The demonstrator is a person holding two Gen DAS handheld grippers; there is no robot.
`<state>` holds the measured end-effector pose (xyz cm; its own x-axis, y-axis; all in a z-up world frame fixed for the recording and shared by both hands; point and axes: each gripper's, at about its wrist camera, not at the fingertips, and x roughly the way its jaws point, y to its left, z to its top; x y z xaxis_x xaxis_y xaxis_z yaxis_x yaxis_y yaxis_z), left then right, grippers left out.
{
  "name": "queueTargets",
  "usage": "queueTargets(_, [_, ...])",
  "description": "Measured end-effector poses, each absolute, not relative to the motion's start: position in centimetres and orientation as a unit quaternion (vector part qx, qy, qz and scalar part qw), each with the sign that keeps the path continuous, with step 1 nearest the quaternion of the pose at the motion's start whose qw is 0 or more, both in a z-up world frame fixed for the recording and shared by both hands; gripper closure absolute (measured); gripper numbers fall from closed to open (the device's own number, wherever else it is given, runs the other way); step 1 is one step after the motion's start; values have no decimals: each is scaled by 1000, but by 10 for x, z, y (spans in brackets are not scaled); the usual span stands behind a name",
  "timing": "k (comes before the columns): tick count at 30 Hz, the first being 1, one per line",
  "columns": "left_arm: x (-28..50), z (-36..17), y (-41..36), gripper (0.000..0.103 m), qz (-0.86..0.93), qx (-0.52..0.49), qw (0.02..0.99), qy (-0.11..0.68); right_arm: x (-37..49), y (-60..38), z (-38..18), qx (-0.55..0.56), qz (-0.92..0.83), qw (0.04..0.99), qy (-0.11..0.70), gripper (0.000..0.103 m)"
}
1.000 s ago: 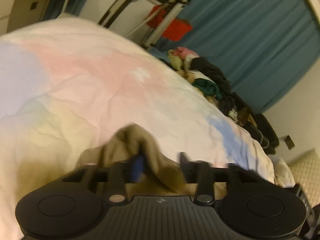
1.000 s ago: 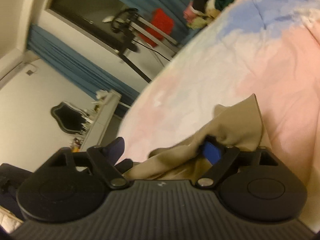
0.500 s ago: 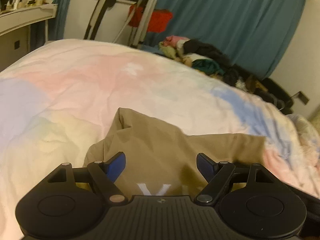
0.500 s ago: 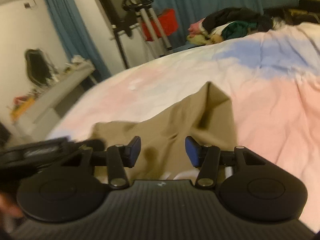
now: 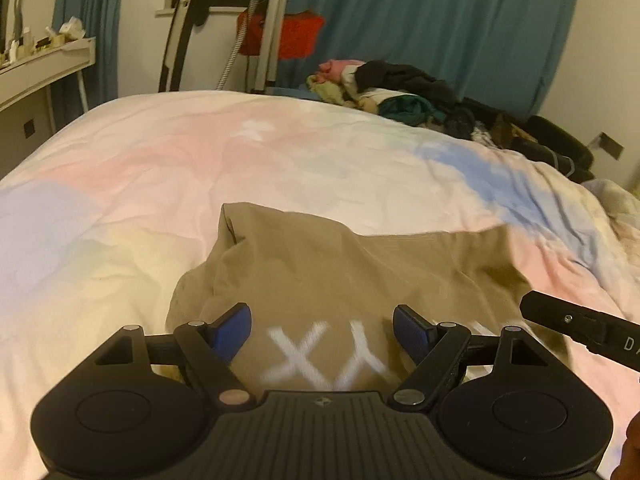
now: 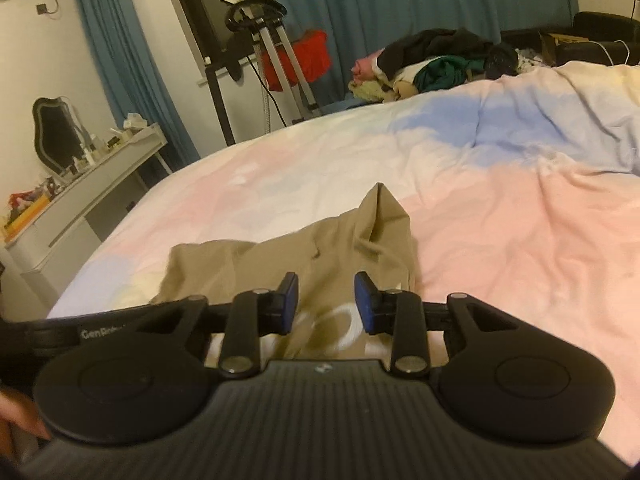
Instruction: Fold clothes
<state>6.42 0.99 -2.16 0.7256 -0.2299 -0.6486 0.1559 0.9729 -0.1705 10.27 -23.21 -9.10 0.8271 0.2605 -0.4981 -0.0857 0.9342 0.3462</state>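
Tan cotton shirt with white lettering (image 5: pixel 340 272) lying crumpled on pastel pink-and-blue duvet (image 5: pixel 160 168), at six o'clock. Left gripper (image 5: pixel 322 326) spread wide above it, holding nothing; right gripper (image 6: pixel 326 300) half-parted, equally bare.

1. The left gripper (image 5: pixel 322 330) pinched the tan shirt (image 5: pixel 352 272) a second ago — now its blue pads stand wide apart.
2. The right gripper (image 6: pixel 326 304) has let go too — the shirt lies spread on the bed.
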Motion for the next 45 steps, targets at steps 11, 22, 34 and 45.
queueTargets(11, [27, -20, 32, 25, -96, -105, 916, 375, 82, -207, -118, 115, 72, 934, 331, 69])
queueTargets(22, [16, -42, 51, 23, -122, -251, 851, 445, 76, -212, -117, 131, 69, 932, 330, 69])
queueTargets(34, [34, -66, 68, 40, -97, -361, 820, 434, 74, -212, -118, 140, 66, 932, 328, 70])
queueTargets(45, [27, -55, 77, 74, -89, -378, 832, 395, 46, -255, -114, 476, 164, 812, 297, 12])
